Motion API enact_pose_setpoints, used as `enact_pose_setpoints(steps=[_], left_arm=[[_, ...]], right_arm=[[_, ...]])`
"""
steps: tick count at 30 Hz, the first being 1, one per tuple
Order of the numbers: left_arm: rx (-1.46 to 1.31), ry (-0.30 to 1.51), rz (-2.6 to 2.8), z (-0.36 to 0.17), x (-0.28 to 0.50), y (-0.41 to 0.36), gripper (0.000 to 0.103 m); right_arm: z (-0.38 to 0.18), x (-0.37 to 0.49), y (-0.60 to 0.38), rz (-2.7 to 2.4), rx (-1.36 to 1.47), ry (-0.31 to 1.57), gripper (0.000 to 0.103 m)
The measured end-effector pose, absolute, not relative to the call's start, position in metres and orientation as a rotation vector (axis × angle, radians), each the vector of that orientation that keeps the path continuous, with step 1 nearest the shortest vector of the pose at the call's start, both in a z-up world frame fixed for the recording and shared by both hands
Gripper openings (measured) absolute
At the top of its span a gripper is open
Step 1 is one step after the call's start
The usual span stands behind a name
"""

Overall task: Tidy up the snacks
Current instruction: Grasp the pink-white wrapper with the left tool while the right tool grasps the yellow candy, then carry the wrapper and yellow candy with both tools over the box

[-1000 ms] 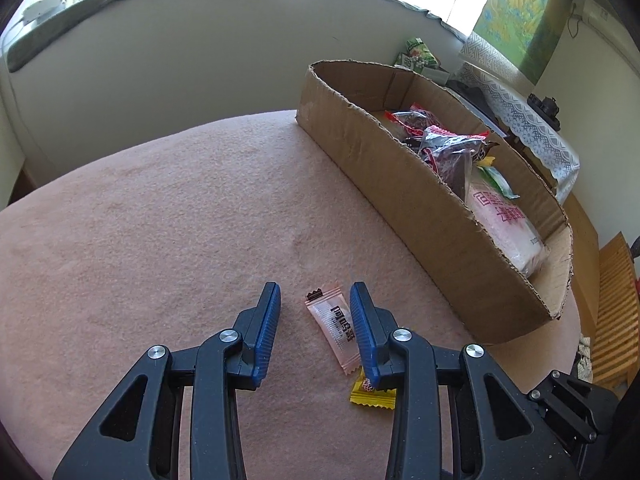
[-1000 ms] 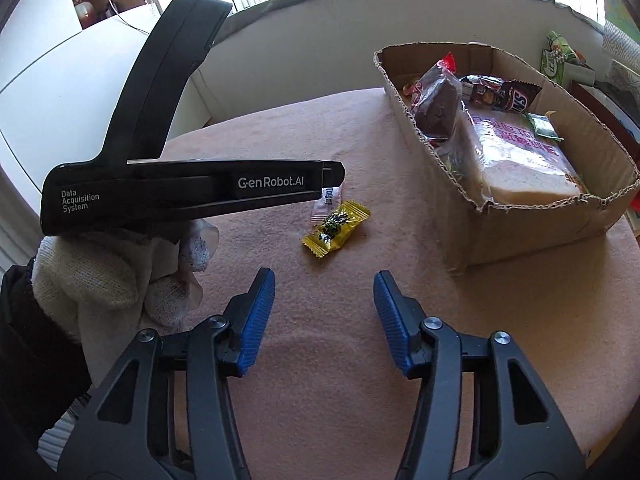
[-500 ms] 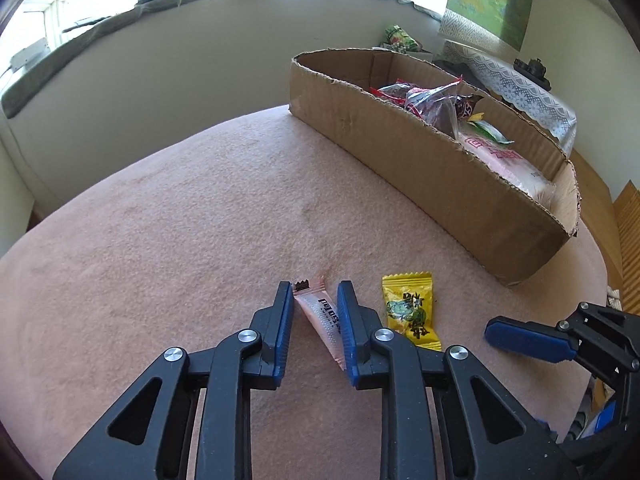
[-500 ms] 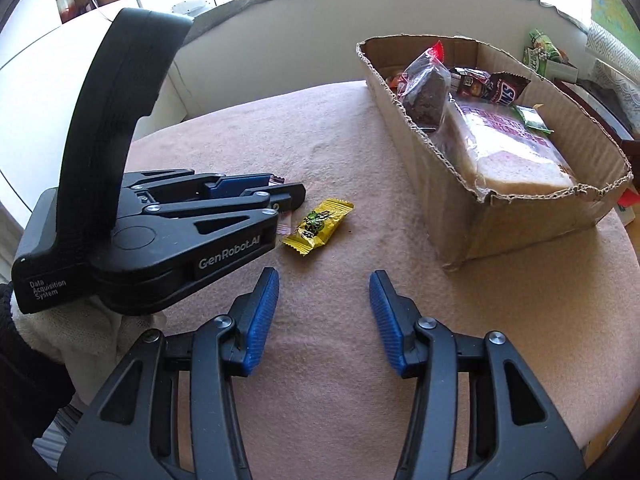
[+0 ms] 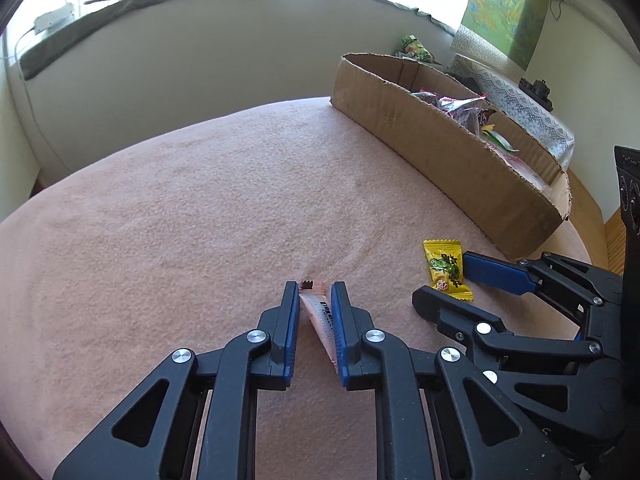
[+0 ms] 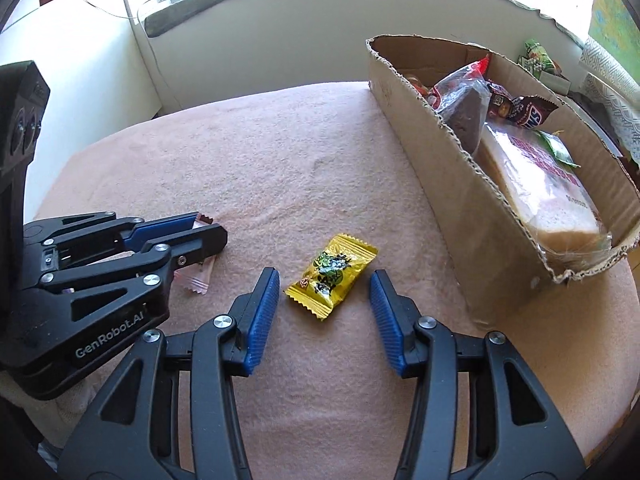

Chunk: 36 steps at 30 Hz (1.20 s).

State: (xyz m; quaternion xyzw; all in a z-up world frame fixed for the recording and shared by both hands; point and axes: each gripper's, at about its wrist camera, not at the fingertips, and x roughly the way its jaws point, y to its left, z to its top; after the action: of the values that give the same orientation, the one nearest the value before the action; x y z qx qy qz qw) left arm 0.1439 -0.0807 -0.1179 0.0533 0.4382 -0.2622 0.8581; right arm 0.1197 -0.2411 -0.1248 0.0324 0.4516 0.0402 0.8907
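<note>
My left gripper (image 5: 315, 292) is shut on a thin pink snack stick (image 5: 320, 316) that lies on the pink tablecloth; it also shows in the right wrist view (image 6: 200, 276) under the left gripper (image 6: 208, 232). My right gripper (image 6: 323, 280) is open and straddles a yellow candy packet (image 6: 332, 274), its blue fingers on either side and apart from it. The packet shows in the left wrist view (image 5: 445, 269) between the right gripper's fingers (image 5: 496, 272). The cardboard box (image 6: 448, 184) stands to the right and holds several snacks.
In the box lie a bagged white loaf (image 6: 548, 196), a dark cake in a clear bag (image 6: 464, 108) and a Snickers bar (image 6: 524, 112). A green packet (image 5: 414, 46) lies beyond the box. The round table's edge (image 6: 624, 392) runs close on the right.
My left gripper closed from a narrow gap onto the pink stick. My right gripper moved forward and down until its open fingers came around the yellow packet.
</note>
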Motion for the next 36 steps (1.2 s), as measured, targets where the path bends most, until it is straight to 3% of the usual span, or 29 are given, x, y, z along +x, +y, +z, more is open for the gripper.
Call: enact_pose_setpoints(steps=[3,12,18,20,22,24,26,30,31,33,36], left_arm=[[0.089,0.922,-0.551,-0.118,0.143,-0.075,0.013],[0.061,0.923,-0.54,-0.117,0.141,-0.066,0.01],[0.072,0.921,-0.545,-0.118,0.137,-0.066,0.01],[0.062,0.93,-0.536,-0.118,0.138,-0.065,0.013],[0.055,0.938,-0.54,-0.118,0.137,-0.065,0.03],[0.058,0.932,-0.533,-0.117,0.132,-0.063,0.04],[0.077,0.935,-0.528,-0.118,0.128,-0.063,0.043],[0.093,0.925,-0.503,-0.119,0.126,-0.064,0.041],[0.099,0.92,-0.485,-0.12,0.126,-0.065,0.03],[0.116,0.914,-0.478,-0.121,0.125,-0.067,0.018],[0.126,0.908,-0.485,-0.121,0.122,-0.069,0.018]], right_arm=[[-0.125,0.125,-0.232,0.084,0.021,0.949,0.049],[-0.123,0.125,-0.221,0.14,-0.049,0.947,0.012],[-0.124,0.125,-0.228,0.169,-0.017,0.947,0.01],[-0.124,0.125,-0.23,0.173,-0.014,0.946,0.01],[-0.124,0.125,-0.231,0.177,-0.008,0.945,0.01],[-0.125,0.125,-0.232,0.182,-0.003,0.945,0.01],[-0.125,0.124,-0.233,0.187,0.001,0.945,0.01],[-0.125,0.123,-0.235,0.193,0.002,0.943,0.01],[-0.125,0.124,-0.234,0.193,0.001,0.942,0.01],[-0.126,0.124,-0.234,0.196,-0.003,0.941,0.01],[-0.125,0.123,-0.234,0.202,-0.005,0.938,0.01]])
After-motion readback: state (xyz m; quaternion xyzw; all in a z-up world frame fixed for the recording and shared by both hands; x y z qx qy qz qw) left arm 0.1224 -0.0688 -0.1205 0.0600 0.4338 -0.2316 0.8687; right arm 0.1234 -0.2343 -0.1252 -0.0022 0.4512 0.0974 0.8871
